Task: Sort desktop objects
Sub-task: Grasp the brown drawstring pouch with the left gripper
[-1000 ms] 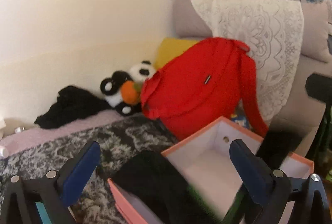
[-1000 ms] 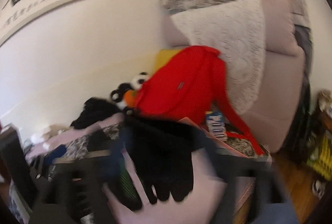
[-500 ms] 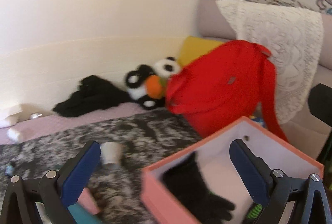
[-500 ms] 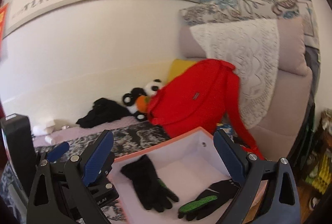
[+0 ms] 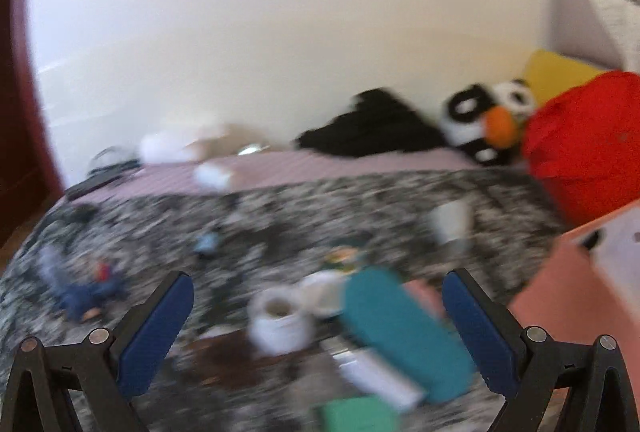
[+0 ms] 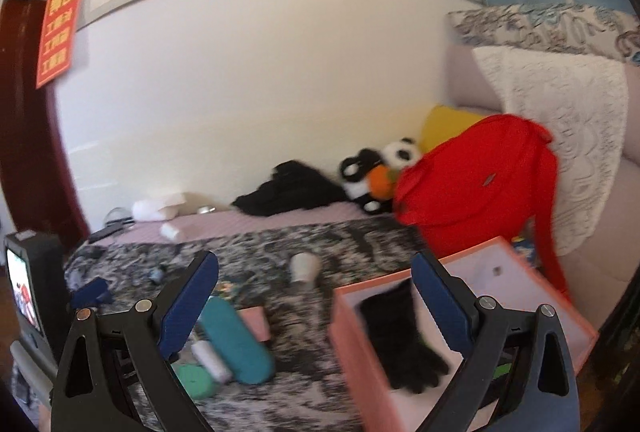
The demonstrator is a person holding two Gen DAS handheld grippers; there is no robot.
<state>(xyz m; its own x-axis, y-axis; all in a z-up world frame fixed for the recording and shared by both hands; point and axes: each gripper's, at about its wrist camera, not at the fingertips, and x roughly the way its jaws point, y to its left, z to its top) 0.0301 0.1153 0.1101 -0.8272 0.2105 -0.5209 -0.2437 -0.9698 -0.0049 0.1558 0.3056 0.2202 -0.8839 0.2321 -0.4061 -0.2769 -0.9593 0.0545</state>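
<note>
My left gripper (image 5: 318, 292) is open and empty above a patterned cloth-covered surface (image 5: 280, 208); this view is blurred. Under it lie a teal case (image 5: 400, 332), a small white jar (image 5: 280, 324), a white tube (image 5: 376, 376) and a green item (image 5: 356, 416). My right gripper (image 6: 314, 272) is also open and holds nothing. A pink box (image 6: 360, 344) stands at lower right with a black glove (image 6: 404, 336) inside. The teal case (image 6: 236, 340), the white tube (image 6: 210, 360) and the green item (image 6: 194, 380) lie left of the box. A white cup (image 6: 304, 268) lies on its side farther back.
A red backpack (image 6: 476, 192) leans behind the box, beside a panda plush (image 6: 372, 168) and black clothing (image 6: 288, 192). A lace-covered sofa back (image 6: 560, 120) rises at the right. A black device with a lit screen (image 6: 24, 284) stands at the left edge. Small toys (image 5: 88, 292) lie far left.
The right gripper has let the black glove go into the pink box and pulled back. Both views have swung left, from the box toward the clutter on the cloth.
</note>
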